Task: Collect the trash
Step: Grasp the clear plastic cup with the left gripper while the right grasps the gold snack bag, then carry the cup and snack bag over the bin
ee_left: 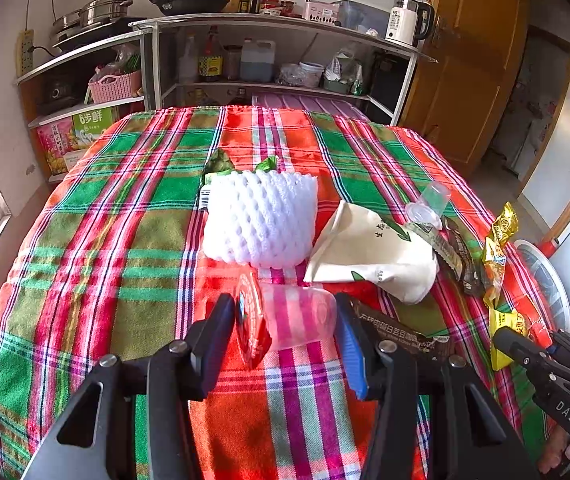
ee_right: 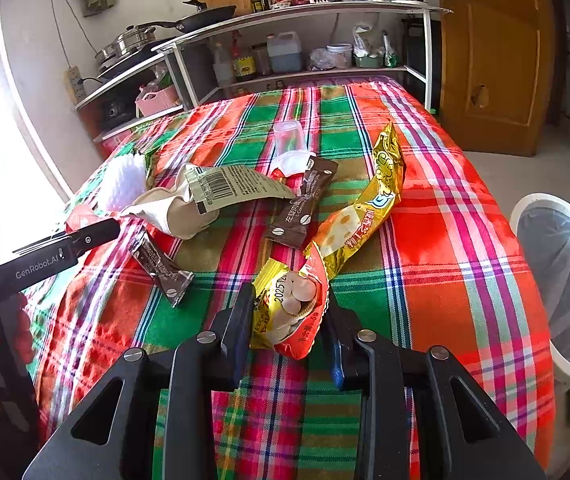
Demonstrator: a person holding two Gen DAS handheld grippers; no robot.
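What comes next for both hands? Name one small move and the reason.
Probably lift both hands and carry the catches toward the lined trash bin at the table's right edge. The left gripper already has its jaws closed on the clear plastic cup with the red peeled lid, and the right gripper pinches the orange-yellow snack wrapper. More wrappers remain on the plaid cloth.

**Colours on the table**

Plaid tablecloth (ee_left: 133, 216) in red, green, pink and olive, crossed by white and blue lines. White foam net (ee_left: 261, 220). Cream pouch (ee_left: 369, 252) with green marks. Clear cup (ee_left: 297, 320) with a red foil lid (ee_left: 251, 320). Yellow and orange snack bag (ee_right: 293, 312). Gold wrapper (ee_right: 373, 204). Brown coffee sachet (ee_right: 305, 208). Black grippers, blue pad (ee_left: 351, 352) on one. White bin (ee_right: 561, 280).
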